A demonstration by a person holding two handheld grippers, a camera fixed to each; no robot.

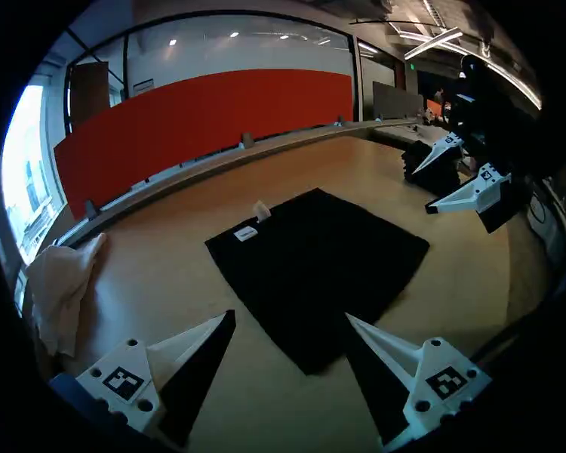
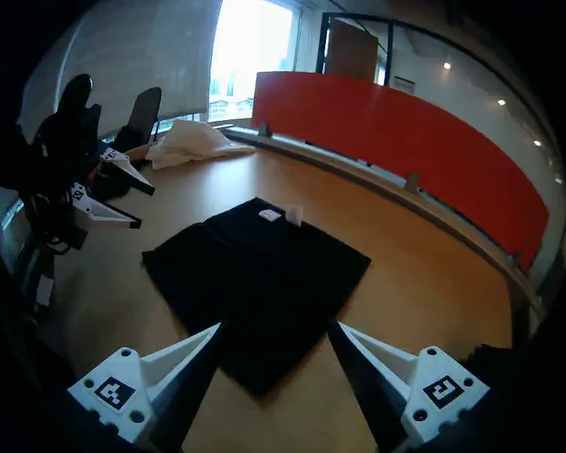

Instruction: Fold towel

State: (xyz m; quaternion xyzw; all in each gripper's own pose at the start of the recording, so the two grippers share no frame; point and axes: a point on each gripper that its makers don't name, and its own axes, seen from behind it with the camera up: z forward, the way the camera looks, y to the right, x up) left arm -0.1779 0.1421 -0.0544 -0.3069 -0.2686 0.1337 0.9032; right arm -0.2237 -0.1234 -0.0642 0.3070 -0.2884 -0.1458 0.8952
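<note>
A black towel point(image 1: 317, 264) lies flat on the wooden table, with white tags at its far edge. My left gripper point(image 1: 290, 328) hovers open above the towel's near corner, nothing between its fingers. In the left gripper view the right gripper point(image 1: 421, 190) hangs open at the far right, beyond the towel. In the right gripper view the same black towel point(image 2: 256, 283) spreads out ahead, and my right gripper point(image 2: 277, 332) stands open over its near corner. The left gripper point(image 2: 143, 208) shows at the far left there, open, held above the table.
A crumpled white cloth point(image 1: 60, 291) lies at the table's left edge, also seen as the white cloth point(image 2: 189, 142) near the window. A red partition point(image 1: 207, 121) runs along the table's far side. Dark chairs point(image 2: 143, 113) stand by the window.
</note>
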